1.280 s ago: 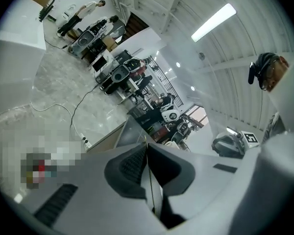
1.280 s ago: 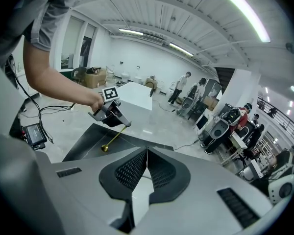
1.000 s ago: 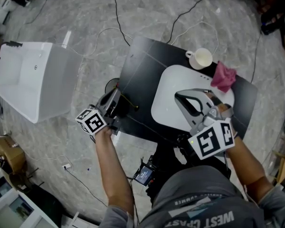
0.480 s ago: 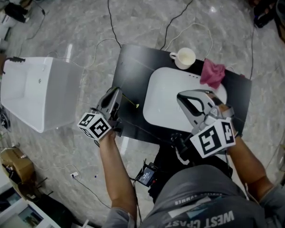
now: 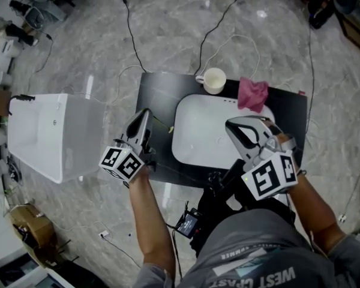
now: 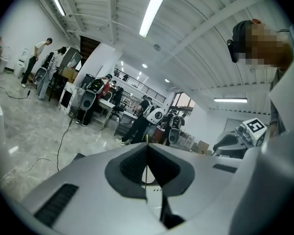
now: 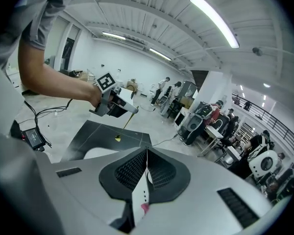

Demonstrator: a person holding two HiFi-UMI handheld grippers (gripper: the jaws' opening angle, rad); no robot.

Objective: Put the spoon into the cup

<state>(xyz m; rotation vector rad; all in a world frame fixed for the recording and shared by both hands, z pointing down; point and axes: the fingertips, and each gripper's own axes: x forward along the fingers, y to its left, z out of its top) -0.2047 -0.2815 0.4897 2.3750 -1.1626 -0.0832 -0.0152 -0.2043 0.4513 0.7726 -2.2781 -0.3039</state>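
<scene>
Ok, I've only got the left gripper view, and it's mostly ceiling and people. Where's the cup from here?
Observer: In the head view, the cream ceramic cup stands at the far edge of the black table, beyond the left gripper and off to its right.
Operator: And which way does the spoon stick out?
Observer: The right gripper view shows the thin spoon with a yellow bowl slanting down from the left gripper's shut jaws, bowl end over the table.
Operator: Anything close to the cup?
Observer: A crumpled pink cloth lies just right of it, at the far corner of the white rounded tray.
</scene>
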